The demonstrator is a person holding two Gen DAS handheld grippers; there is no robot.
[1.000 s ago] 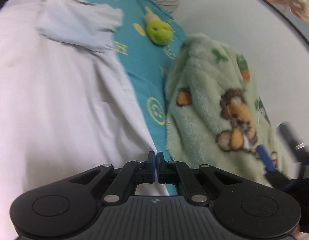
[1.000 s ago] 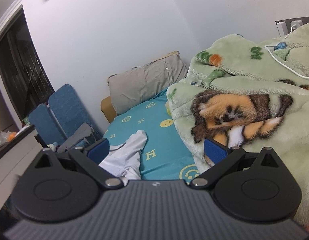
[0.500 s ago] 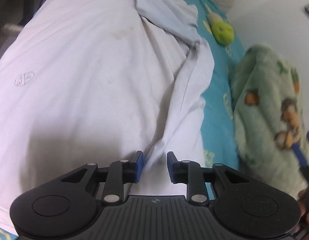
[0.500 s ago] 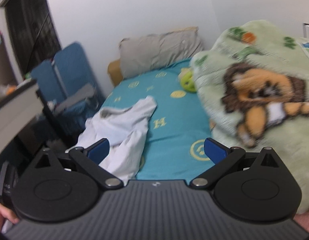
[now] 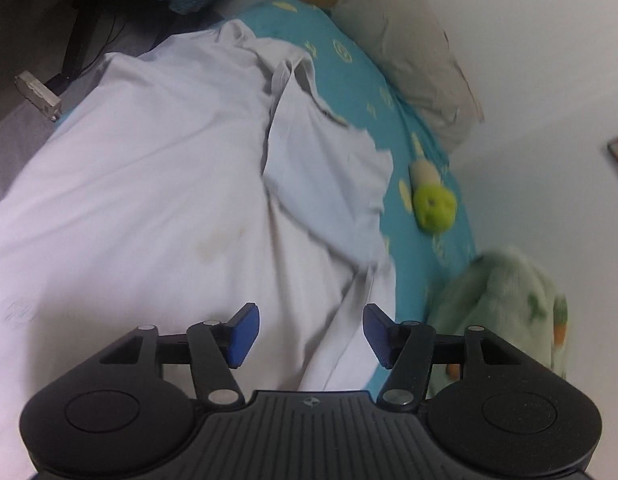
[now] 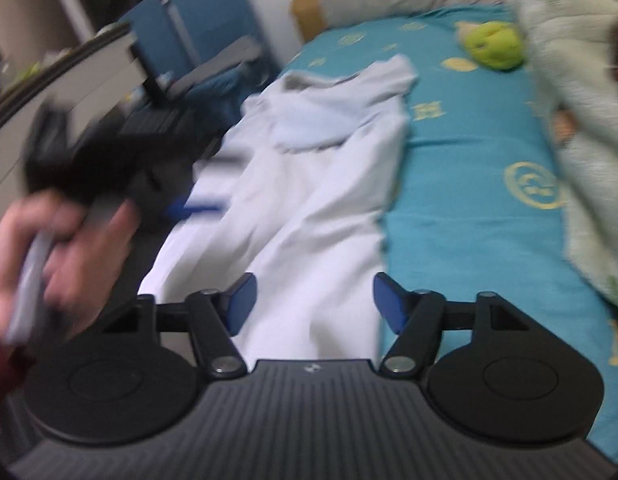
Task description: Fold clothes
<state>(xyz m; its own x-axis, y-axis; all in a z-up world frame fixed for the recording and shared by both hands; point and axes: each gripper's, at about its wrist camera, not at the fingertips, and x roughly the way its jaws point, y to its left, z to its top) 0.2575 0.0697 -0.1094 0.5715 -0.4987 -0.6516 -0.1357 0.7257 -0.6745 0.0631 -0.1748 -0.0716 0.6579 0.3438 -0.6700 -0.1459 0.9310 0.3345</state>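
A white shirt (image 5: 149,200) lies spread and creased on the teal bed sheet (image 5: 357,64), with a sleeve folded across its far part. My left gripper (image 5: 311,320) hovers over the shirt's near right side. Its jaws are opening, and a fold of cloth lies below the gap, not pinched. In the right wrist view the shirt (image 6: 317,184) runs away from my right gripper (image 6: 313,292), whose jaws are closing above the shirt's near edge, the pads clear of it. A hand (image 6: 61,248) holds the blurred left gripper (image 6: 201,206) at the shirt's left side.
A green plush toy (image 5: 433,204) lies on the sheet beyond the shirt. A green fleece blanket (image 6: 581,100) is heaped along the right, and a grey pillow (image 5: 413,52) sits at the head. Blue chairs (image 6: 205,28) stand left of the bed, with floor (image 5: 13,140) beyond the bed edge.
My left gripper was shut on the shirt's edge, then let go and opened as it swung over the shirt. My right gripper dropped toward the shirt and its wide jaws narrowed.
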